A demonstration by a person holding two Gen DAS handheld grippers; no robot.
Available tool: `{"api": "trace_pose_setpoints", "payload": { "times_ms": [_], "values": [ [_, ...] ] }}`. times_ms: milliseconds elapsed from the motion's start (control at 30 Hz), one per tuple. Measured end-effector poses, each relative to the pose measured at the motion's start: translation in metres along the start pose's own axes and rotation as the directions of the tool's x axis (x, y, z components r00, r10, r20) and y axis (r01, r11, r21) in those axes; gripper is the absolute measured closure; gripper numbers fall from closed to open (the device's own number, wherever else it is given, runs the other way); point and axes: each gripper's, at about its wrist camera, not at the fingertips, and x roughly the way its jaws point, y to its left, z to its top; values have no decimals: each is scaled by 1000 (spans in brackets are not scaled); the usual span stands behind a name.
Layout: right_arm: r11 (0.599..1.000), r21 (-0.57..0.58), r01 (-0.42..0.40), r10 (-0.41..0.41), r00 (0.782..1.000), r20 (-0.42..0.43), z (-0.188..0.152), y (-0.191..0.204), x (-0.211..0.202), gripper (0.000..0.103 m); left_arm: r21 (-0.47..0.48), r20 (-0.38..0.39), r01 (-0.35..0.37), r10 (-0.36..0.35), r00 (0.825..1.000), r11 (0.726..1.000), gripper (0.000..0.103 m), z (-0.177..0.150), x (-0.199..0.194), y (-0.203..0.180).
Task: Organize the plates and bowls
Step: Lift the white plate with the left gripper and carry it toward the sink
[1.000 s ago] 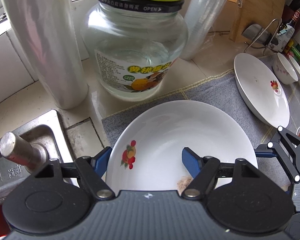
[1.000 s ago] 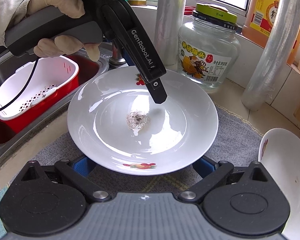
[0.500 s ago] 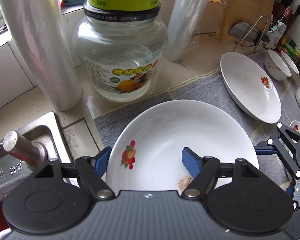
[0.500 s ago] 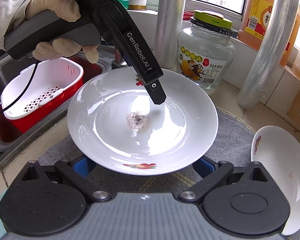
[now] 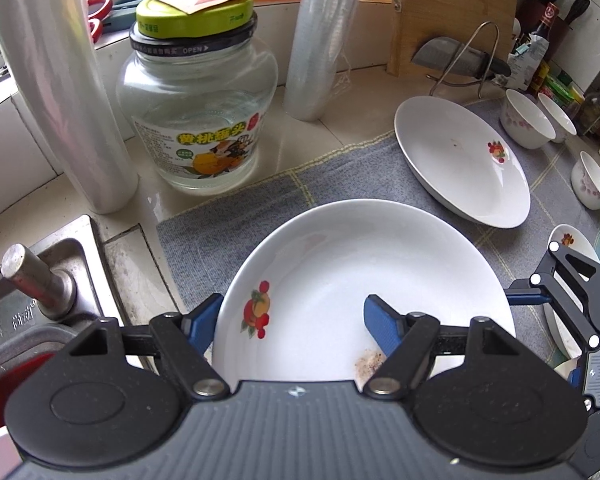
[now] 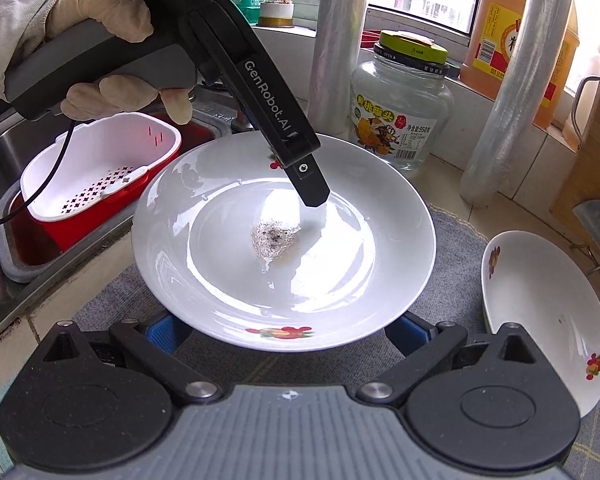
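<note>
Counter space is tight: a grey cloth mat (image 5: 364, 184) covers the pale tiled worktop beside a steel sink (image 6: 4, 160) holding a red-and-white strainer basket (image 6: 100, 176), with a glass jar (image 5: 198, 120), two film rolls and an orange bottle lined up under the window. Over the mat sits the white plate (image 6: 284, 240), soiled at its middle, and the left gripper (image 5: 292, 320) pinches its rim, one finger inside and one outside. The right gripper (image 6: 284, 330) has its blue pads spread under the near edge; whether they press it, I cannot tell, and a second plate (image 5: 460, 160) lies on the mat just beyond, small bowls farther along.
</note>
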Motion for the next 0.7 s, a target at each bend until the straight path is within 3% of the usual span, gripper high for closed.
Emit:
{"api": "trace_pose_setpoints", "payload": {
  "times_ms": [700],
  "values": [
    [999,-26,-20,20,1000,-17,-50,16,-38,0,-17,-3,-6,6,1000,1000,28,-46,-9,-54]
  ]
}}
